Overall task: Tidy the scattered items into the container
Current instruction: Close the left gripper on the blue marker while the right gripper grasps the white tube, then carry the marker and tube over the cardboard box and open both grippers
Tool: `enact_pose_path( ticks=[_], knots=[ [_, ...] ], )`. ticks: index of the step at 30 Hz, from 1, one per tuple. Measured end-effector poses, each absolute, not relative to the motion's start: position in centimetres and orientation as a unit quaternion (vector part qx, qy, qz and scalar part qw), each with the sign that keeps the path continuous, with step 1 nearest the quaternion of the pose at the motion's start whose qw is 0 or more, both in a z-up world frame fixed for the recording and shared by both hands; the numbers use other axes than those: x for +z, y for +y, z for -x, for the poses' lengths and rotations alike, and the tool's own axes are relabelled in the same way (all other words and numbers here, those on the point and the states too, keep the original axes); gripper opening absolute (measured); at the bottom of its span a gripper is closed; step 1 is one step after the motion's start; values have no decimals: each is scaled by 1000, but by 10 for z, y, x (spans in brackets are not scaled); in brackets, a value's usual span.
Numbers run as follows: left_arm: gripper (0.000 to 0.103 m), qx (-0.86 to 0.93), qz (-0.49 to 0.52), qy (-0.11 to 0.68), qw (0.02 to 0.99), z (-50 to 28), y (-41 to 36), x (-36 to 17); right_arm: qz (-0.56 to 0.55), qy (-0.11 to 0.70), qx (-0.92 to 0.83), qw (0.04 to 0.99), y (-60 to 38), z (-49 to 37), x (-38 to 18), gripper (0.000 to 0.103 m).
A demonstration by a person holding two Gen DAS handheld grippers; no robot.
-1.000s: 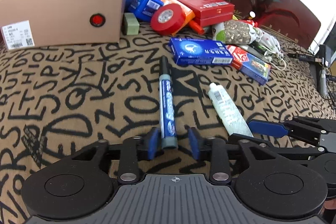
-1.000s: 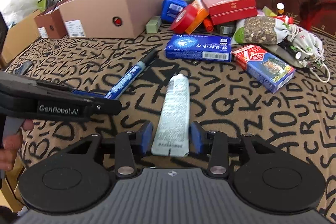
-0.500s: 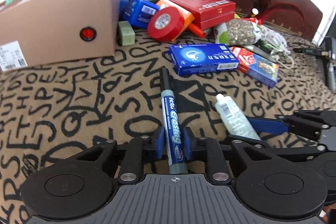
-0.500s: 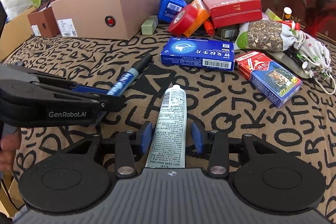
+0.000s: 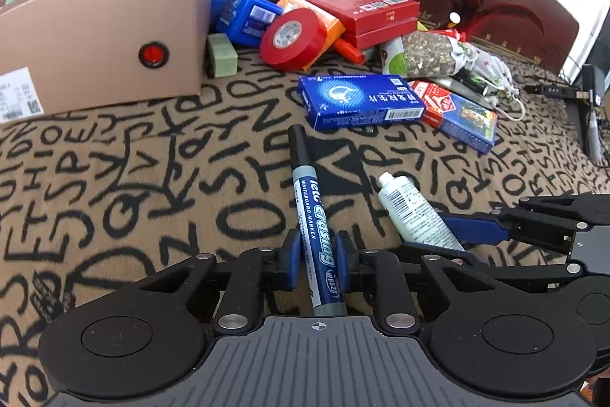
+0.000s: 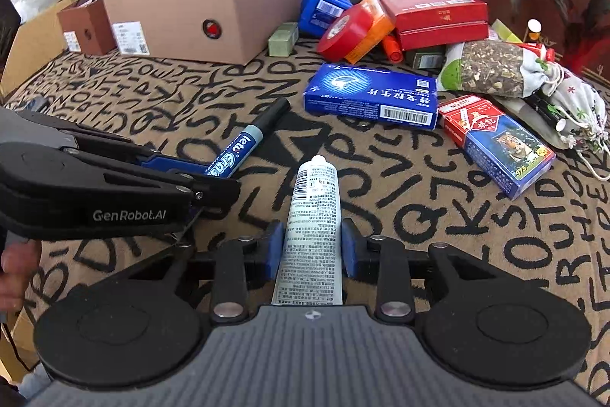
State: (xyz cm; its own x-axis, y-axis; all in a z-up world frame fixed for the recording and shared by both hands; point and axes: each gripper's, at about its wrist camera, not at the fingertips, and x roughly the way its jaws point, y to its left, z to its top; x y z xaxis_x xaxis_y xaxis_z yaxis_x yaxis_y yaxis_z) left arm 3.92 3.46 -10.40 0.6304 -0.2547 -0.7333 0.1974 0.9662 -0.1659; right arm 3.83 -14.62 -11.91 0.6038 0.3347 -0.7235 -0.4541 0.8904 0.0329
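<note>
Your left tool (image 5: 315, 259) pinches a stiff blue whiteboard marker (image 5: 313, 221) at mid-barrel. Your right tool (image 6: 312, 247) stands part open, astride a soft white squeeze tube (image 6: 312, 230) lying on the lettered cloth; grip its firmer lower body. The open cardboard box (image 6: 213, 2) sits beyond, left.

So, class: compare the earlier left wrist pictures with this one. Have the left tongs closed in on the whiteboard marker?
Yes. The left tongs have narrowed from a wide gap to pinching the whiteboard marker, and advanced along it toward the blue box.
</note>
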Motion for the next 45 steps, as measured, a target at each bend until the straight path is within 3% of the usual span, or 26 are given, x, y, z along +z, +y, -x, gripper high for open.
enact_pose_path(
  ticks=[2,4,6,8,11,25,27,28,33,37,42,43,45],
  knots=[
    [38,-127,32,407,904,-37,33,-105,77,386,217,893,-145,-37,-119,37],
    [38,-123,28,406,905,-37,30,-105,81,387,214,893,-144,-37,-119,37],
    [33,-123,24,406,905,-38,28,-105,84,385,213,894,-143,-36,-120,37],
    [17,-120,19,406,906,-37,28,-105,84,385,212,894,-142,-36,-120,37],
    [12,-123,33,409,903,-32,33,-104,77,390,214,892,-142,-34,-118,36],
    [11,-130,103,387,907,9,68,-83,48,390,279,876,-116,-6,-98,35],
    [11,-127,108,374,912,12,75,-74,50,379,290,877,-110,-6,-89,31],
    [12,-127,110,368,915,12,78,-68,52,374,295,878,-107,-6,-84,14],
    [12,-116,84,350,926,5,87,-53,79,367,294,879,-89,-22,-71,14],
    [12,-88,78,386,915,2,100,-77,100,386,307,864,-90,-24,-78,15],
    [15,-86,92,416,901,-2,107,-103,101,421,305,848,-91,-27,-98,21],
    [25,-87,92,415,901,-4,107,-102,100,424,306,847,-91,-27,-100,21],
    [33,-92,85,415,901,-7,105,-102,100,430,307,843,-94,-26,-103,21]
  ],
)
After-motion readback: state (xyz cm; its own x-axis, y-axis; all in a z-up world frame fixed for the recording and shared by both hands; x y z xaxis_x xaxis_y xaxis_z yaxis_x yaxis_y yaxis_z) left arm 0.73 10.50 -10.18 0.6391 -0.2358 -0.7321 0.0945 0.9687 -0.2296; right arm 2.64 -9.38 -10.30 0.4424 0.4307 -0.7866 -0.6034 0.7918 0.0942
